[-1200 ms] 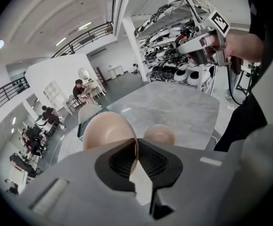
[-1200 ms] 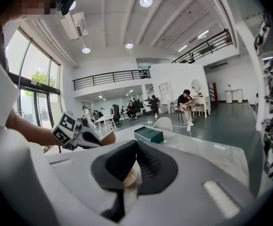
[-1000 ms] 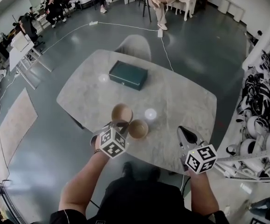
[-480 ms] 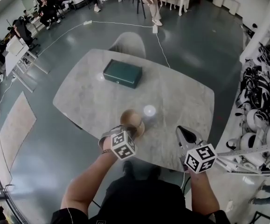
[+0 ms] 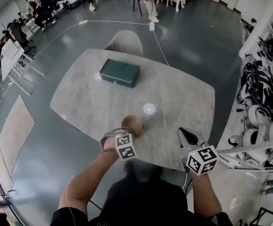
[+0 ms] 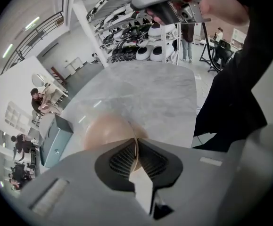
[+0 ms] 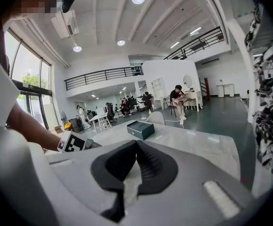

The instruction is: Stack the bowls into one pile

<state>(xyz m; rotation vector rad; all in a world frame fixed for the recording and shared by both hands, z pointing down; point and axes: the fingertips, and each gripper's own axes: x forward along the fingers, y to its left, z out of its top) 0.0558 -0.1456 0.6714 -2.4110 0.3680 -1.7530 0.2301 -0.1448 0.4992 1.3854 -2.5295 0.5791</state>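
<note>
In the head view a tan bowl sits near the front edge of the marble table. My left gripper is shut on its near rim. In the left gripper view the pads pinch the thin rim of the bowl between them at the left gripper. The second bowl is under the held one and I cannot see it apart from it. My right gripper hovers at the table's front right, shut and empty; in its own view the right gripper has pads that meet with nothing between.
A dark green box lies at the far left of the table; the green box also shows ahead of the right gripper. A pale chair stands behind the table. Shelves of helmets line the right side.
My left gripper has carried its bowl right and down onto the other bowl; two separate bowls now read as one. The right gripper has hardly moved.
</note>
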